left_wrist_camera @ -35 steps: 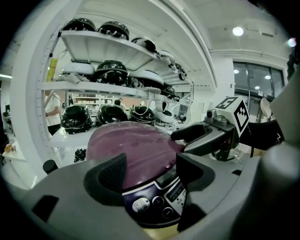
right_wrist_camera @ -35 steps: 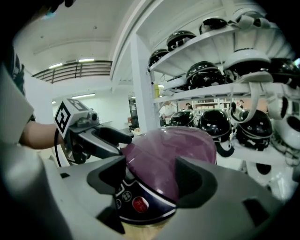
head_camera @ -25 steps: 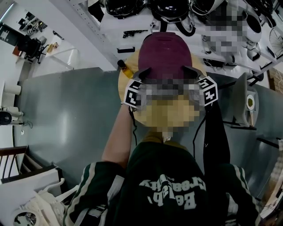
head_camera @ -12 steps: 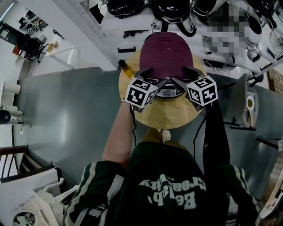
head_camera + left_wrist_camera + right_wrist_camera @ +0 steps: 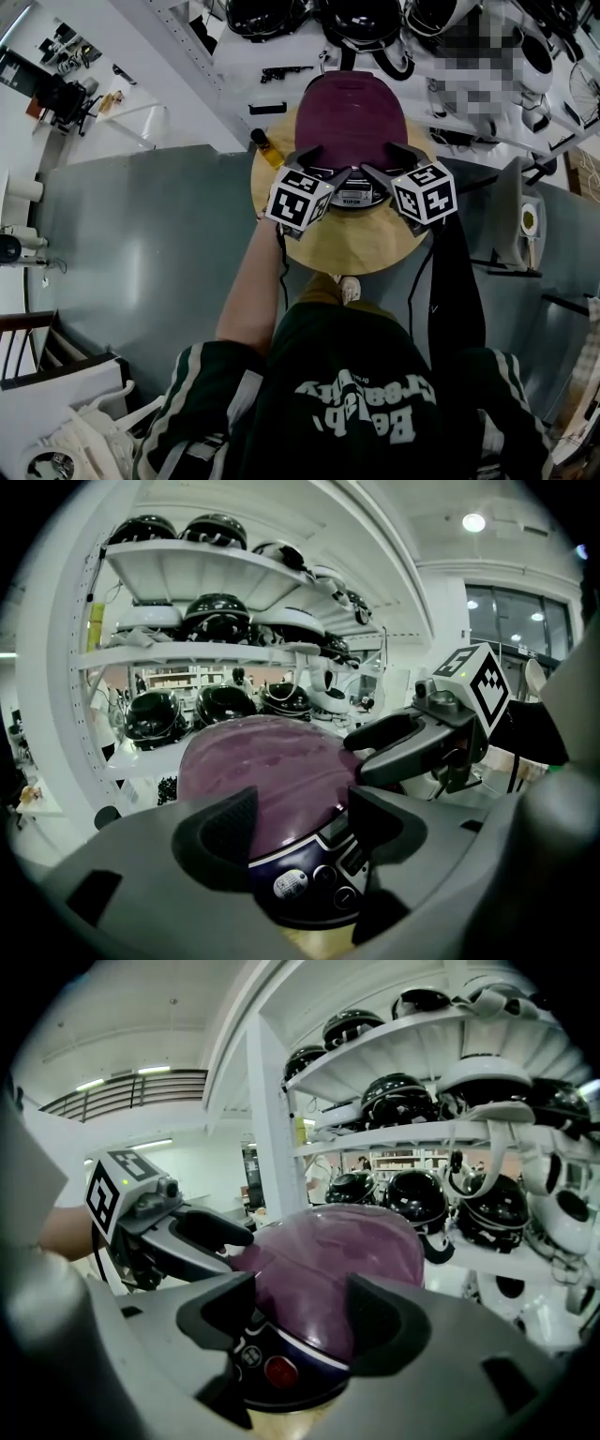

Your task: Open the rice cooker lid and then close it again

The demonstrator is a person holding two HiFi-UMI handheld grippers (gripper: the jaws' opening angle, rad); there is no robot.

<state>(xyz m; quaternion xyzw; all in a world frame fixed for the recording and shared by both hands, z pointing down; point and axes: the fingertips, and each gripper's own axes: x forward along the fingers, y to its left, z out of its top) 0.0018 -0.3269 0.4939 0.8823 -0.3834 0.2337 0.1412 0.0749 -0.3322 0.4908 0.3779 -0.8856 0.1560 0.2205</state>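
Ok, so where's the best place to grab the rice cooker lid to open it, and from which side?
Grip the lid at its front lip, just above the control panel, coming from the near side where the panel faces you. The closed dome is smooth and looks too wide for jaws; the hinge, not visible, is probably at the back.

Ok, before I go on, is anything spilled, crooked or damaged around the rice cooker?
Nothing stands out. The rice cooker sits level on the round wooden table, its maroon lid down and seated evenly. No spill shows on the bare wood, and the small yellow bottle at the table's edge is apart from the cooker.
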